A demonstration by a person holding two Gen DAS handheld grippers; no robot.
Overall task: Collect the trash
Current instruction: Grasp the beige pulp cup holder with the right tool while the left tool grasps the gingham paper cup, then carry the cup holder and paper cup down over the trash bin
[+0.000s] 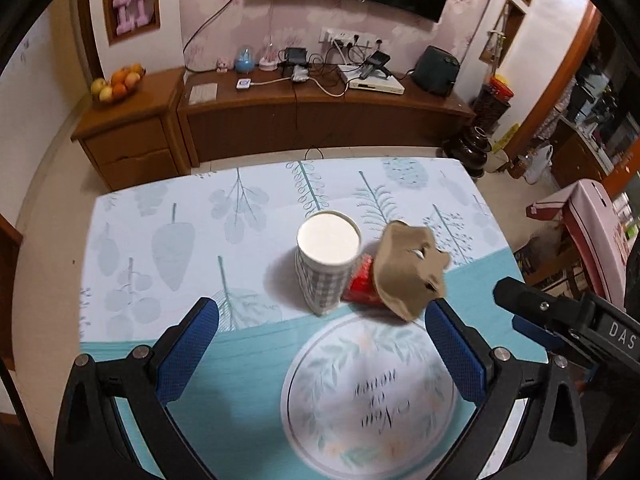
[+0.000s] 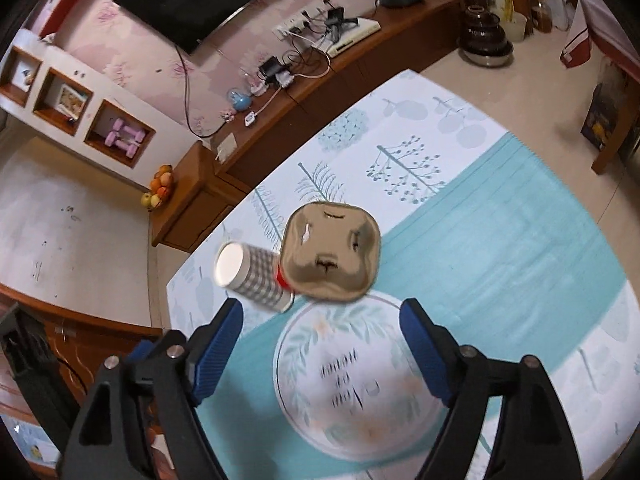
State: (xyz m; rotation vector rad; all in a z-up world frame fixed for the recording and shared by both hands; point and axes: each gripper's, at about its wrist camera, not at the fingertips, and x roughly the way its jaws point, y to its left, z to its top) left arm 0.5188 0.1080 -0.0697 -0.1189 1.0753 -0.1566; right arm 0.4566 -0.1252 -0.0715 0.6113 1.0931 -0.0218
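A checked paper cup [image 1: 326, 268] stands upright on the table, its white mouth facing me. Right beside it a brown cardboard cup-holder piece [image 1: 412, 270] leans over a red crumpled wrapper [image 1: 362, 286]. My left gripper [image 1: 320, 320] hangs open above the near side of them, nothing between its blue pads. In the right wrist view the same cup [image 2: 256, 278], brown cardboard [image 2: 330, 254] and a sliver of the red wrapper [image 2: 281, 276] lie just beyond my right gripper [image 2: 320, 320], which is open and empty. The right gripper's black finger [image 1: 560, 320] shows at the left view's right edge.
The table carries a blue-and-white leaf-print cloth [image 1: 200, 232] with a round printed emblem [image 1: 372, 396] under the grippers. Behind stand a wooden TV cabinet [image 1: 320, 120] with cables and devices, a fruit bowl [image 1: 116, 84], and a pink chair [image 1: 596, 236] at the right.
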